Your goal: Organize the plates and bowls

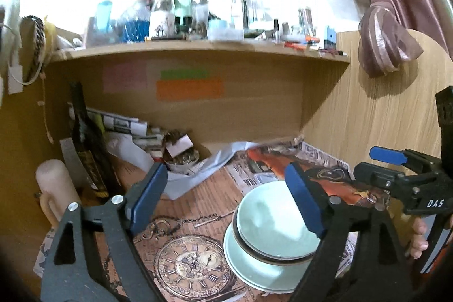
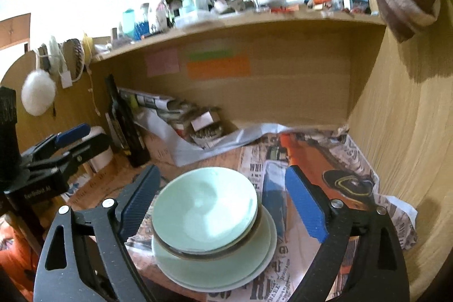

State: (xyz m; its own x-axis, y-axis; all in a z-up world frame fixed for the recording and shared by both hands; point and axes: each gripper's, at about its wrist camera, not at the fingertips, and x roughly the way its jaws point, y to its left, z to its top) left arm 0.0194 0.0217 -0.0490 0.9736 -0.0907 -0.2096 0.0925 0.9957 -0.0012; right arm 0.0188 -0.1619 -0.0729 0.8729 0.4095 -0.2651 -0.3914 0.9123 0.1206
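Note:
A pale green bowl (image 1: 269, 222) (image 2: 203, 214) rests in a dark-rimmed bowl on a stack of pale green plates (image 1: 249, 271) (image 2: 215, 273) on the paper-covered desk. My left gripper (image 1: 225, 174) is open above the desk, empty, with the stack below its right finger. My right gripper (image 2: 223, 174) is open just above the stack, and its pads do not touch the bowl. In the left wrist view the right gripper (image 1: 396, 166) shows at the right edge with a hand under it. The left gripper (image 2: 70, 137) shows at the left of the right wrist view.
A dark bottle (image 1: 85, 143) (image 2: 124, 120) and a cream cylinder (image 1: 53, 183) stand at the left. Folded newspapers (image 1: 124, 123) and a small filled bowl (image 1: 181, 160) lie at the back. A cluttered shelf (image 1: 198, 47) overhangs. A wooden side wall (image 2: 402, 132) closes the right.

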